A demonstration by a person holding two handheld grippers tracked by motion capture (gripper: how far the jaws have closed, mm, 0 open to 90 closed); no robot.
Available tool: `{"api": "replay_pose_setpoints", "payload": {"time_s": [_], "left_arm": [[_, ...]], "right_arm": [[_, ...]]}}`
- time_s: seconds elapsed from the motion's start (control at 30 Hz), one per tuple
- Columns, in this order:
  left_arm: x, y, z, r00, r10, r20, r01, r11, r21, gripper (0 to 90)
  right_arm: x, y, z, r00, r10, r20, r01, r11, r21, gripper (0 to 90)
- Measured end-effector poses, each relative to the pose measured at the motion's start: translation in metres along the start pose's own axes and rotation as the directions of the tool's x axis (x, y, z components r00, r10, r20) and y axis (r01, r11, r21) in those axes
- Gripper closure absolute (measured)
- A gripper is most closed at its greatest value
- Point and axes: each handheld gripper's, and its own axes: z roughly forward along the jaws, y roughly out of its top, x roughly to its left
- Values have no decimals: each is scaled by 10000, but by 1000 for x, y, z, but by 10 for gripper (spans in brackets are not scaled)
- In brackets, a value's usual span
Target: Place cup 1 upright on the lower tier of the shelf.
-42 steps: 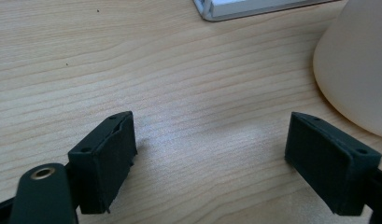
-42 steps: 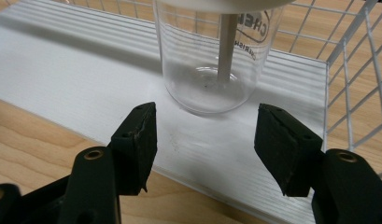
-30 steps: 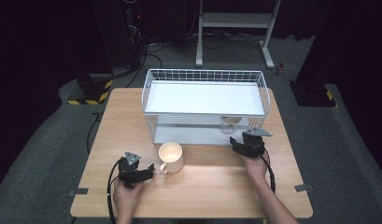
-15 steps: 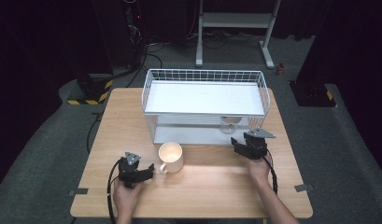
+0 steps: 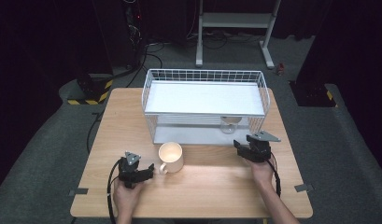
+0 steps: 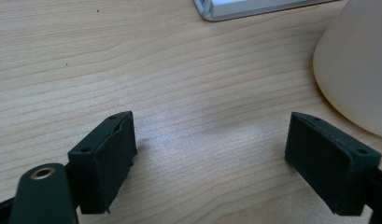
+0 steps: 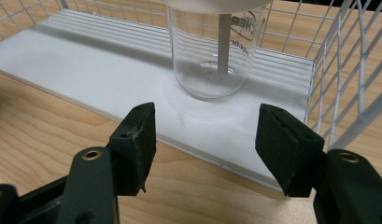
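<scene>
Glass beaker: top hidden behind the rack's upper shelf, printed lettering partly legible only. Cream mug: cut off at right edge, handle unseen.

Wooden table under cream mug, wire rack

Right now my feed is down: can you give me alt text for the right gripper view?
The right gripper hangs open just short of a clear glass beaker standing on the lower white shelf of a wire rack. Nothing is between its jaws, and the wooden table lies beneath them.
</scene>
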Motion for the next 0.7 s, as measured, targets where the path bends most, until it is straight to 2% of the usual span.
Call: {"api": "replay_pose_setpoints", "payload": {"time_s": [0.7], "left_arm": [[0,0,0,10000,-2,0,2,10000,-1,166]], "right_arm": [[-7,-11,-20,9999,149,-84,-151,9996,-256,384]]}}
